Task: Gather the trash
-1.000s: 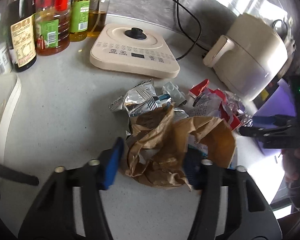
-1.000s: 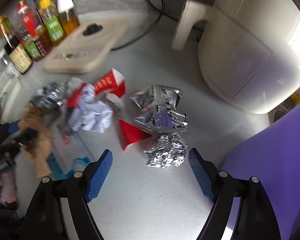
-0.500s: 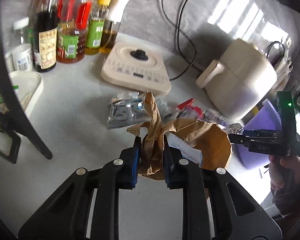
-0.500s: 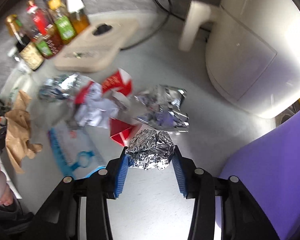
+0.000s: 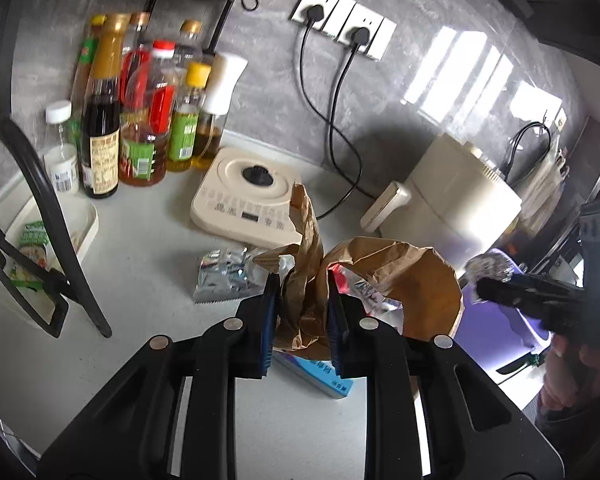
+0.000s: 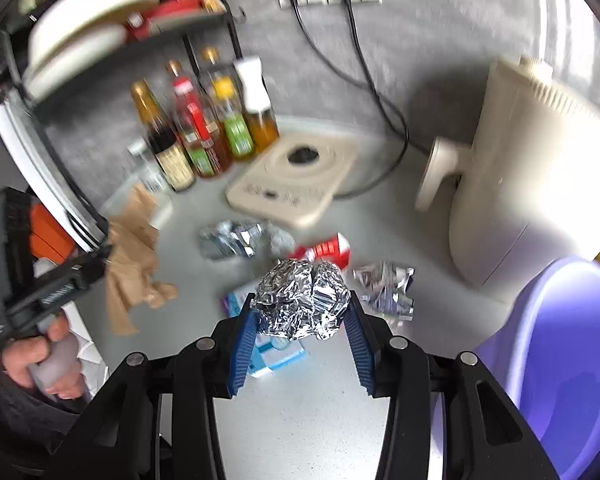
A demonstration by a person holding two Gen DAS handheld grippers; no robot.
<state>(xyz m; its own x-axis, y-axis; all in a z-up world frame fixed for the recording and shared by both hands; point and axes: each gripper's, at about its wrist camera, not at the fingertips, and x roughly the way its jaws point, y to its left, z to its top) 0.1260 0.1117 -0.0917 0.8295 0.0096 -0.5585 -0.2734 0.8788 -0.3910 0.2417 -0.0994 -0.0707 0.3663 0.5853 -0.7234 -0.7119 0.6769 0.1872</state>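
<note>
My left gripper [image 5: 302, 316] is shut on a crumpled brown paper bag [image 5: 380, 276] and holds it above the counter; the bag also shows in the right wrist view [image 6: 132, 256]. My right gripper [image 6: 302, 324] is shut on a ball of crumpled foil [image 6: 300, 300], lifted above the counter; the foil ball also shows in the left wrist view [image 5: 488, 266]. A purple bin [image 6: 568, 360] stands at the right. On the counter lie a silver wrapper [image 5: 224, 276], a red carton piece [image 6: 328, 248], another foil wrapper [image 6: 386, 286] and a blue packet [image 5: 324, 376].
A beige induction cooker [image 5: 248, 204] and a beige air fryer [image 5: 460, 196] stand at the back, with cables to wall sockets [image 5: 340, 20]. Several oil and sauce bottles [image 5: 140, 120] stand at the back left. A white tray [image 5: 76, 220] and a black rack leg [image 5: 56, 216] are at the left.
Both grippers closed on their trash a second ago and have since lifted: the left raised the brown bag, the right raised the foil ball off the counter.
</note>
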